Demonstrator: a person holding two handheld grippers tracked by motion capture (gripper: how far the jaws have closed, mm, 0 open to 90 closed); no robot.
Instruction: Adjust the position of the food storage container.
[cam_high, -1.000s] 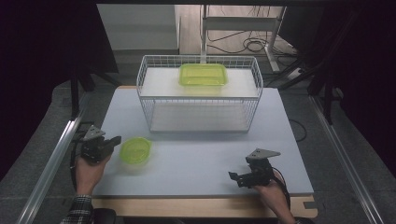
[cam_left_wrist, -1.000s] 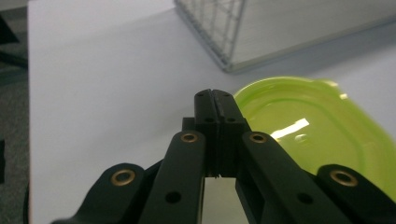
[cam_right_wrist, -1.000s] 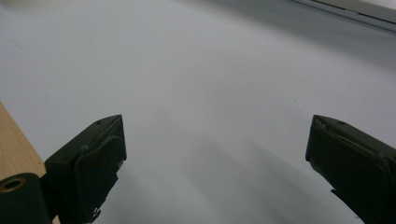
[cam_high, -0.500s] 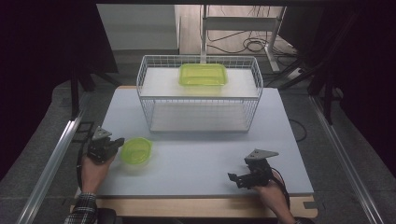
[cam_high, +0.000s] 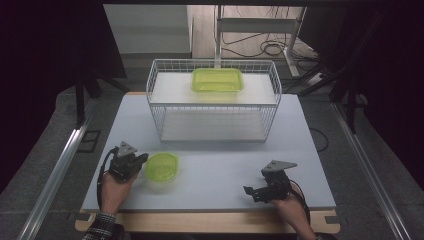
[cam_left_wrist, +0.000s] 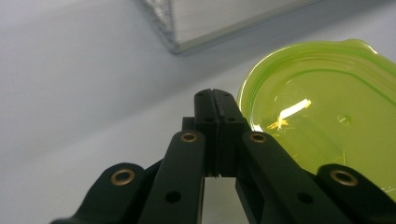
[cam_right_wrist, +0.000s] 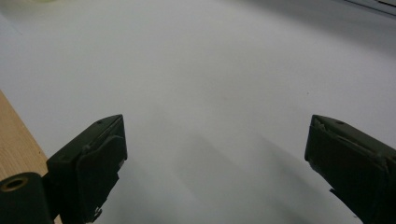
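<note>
A small lime-green plastic container (cam_high: 161, 166) lies open side up on the white table (cam_high: 220, 165), front left. My left gripper (cam_high: 143, 159) is shut, its tips right at the container's left rim. In the left gripper view the closed jaws (cam_left_wrist: 215, 100) sit just beside the green rim (cam_left_wrist: 327, 126), with nothing between them. My right gripper (cam_high: 248, 191) rests low at the front right. It is open, with its jaws (cam_right_wrist: 215, 154) far apart over bare table.
A white wire basket rack (cam_high: 155, 117) stands at the back middle of the table. On its upper shelf is a larger rectangular green container (cam_high: 217, 80). The wooden table edge (cam_right_wrist: 14, 140) runs close by the right gripper. Dark floor and metal rails flank the table.
My left gripper has moved right, up against the small green container, which has shifted slightly right. The right gripper has barely moved.
</note>
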